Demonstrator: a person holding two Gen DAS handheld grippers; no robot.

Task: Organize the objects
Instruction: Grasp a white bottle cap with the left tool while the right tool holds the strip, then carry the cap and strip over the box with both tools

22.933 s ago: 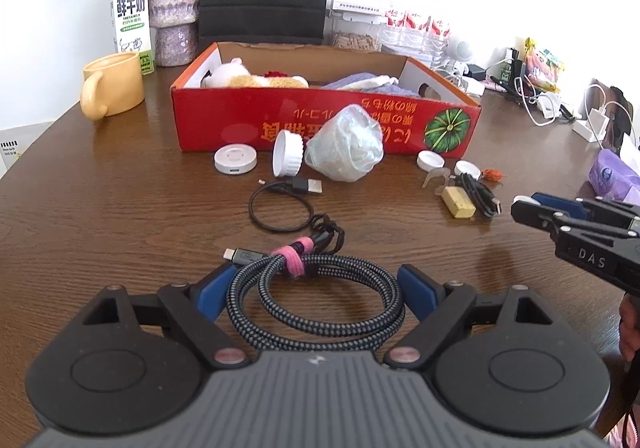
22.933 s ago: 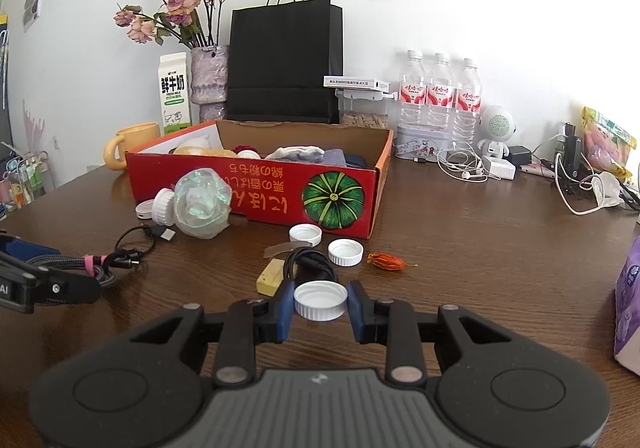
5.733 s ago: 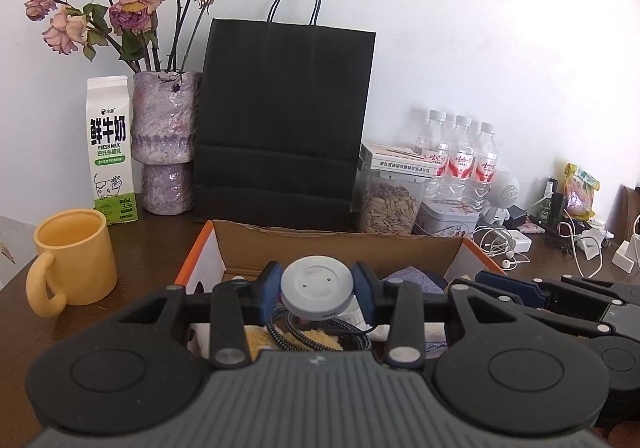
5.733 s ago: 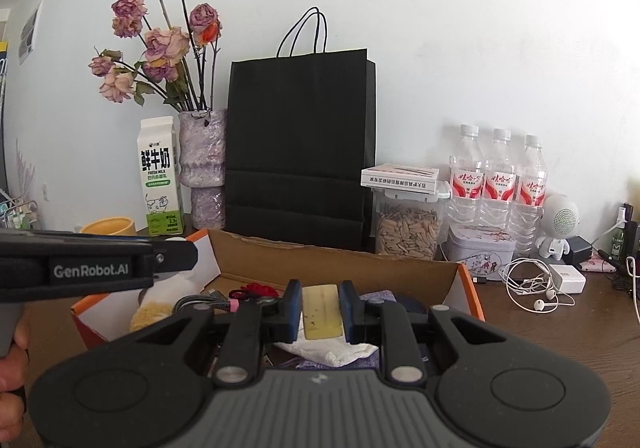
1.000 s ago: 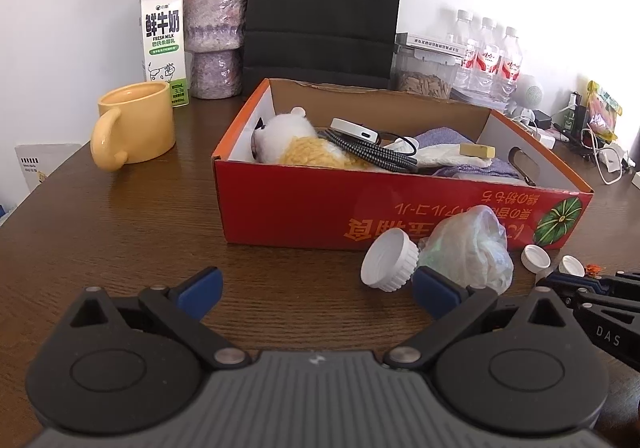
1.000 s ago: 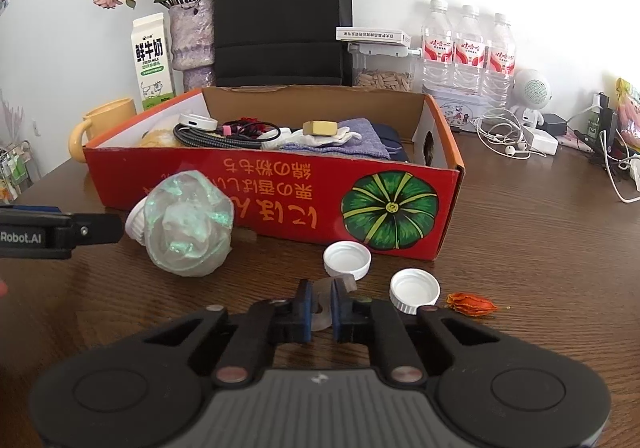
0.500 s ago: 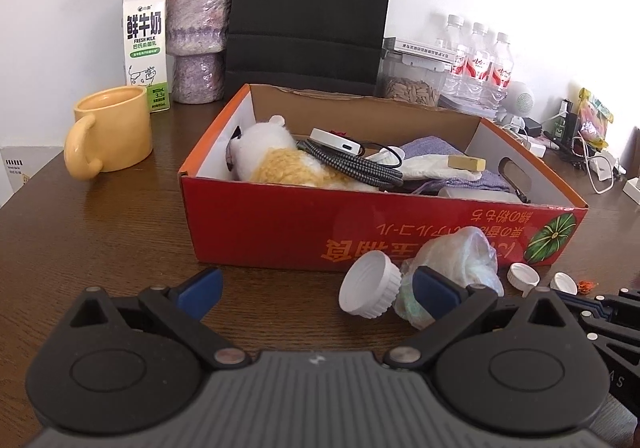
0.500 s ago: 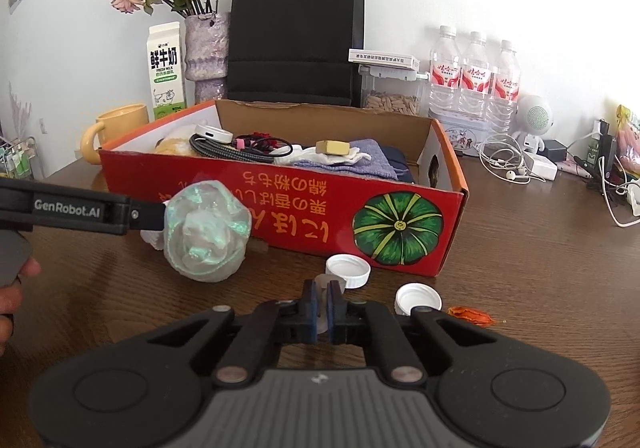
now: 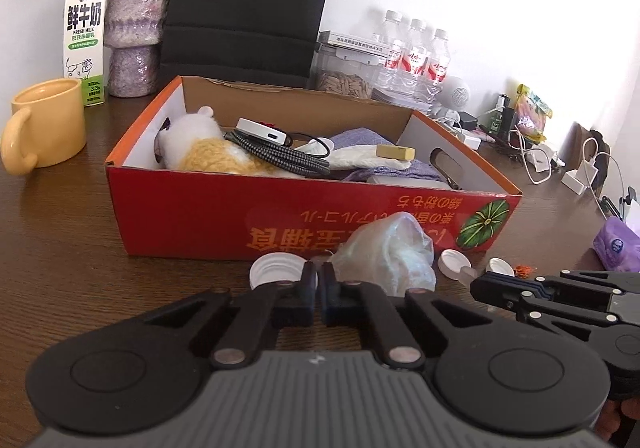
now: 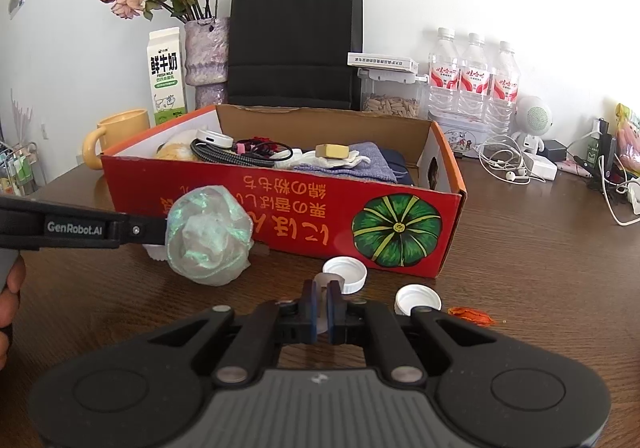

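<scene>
A red cardboard box (image 9: 200, 208) (image 10: 280, 208) stands on the wooden table and holds a plush toy, a braided cable, a white puck, a yellow block and cloths. My left gripper (image 9: 319, 280) is shut on the edge of a crumpled clear plastic bag (image 9: 386, 248) (image 10: 208, 234) in front of the box, beside a large white lid (image 9: 276, 272). My right gripper (image 10: 320, 298) is shut on a small translucent plastic piece (image 10: 325, 282) just off the table. Two white bottle caps (image 10: 345, 272) (image 10: 416, 298) lie beside it.
A yellow mug (image 9: 44, 124), milk carton (image 9: 84, 36), vase (image 9: 136, 28) and black paper bag (image 9: 248, 4) stand behind the box. Water bottles (image 10: 474, 76), earphones, chargers and cables crowd the back right. An orange scrap (image 10: 470, 315) lies near the caps.
My left gripper has closed from wide open onto the plastic bag's edge. My right gripper has lifted slightly with the translucent piece still in it.
</scene>
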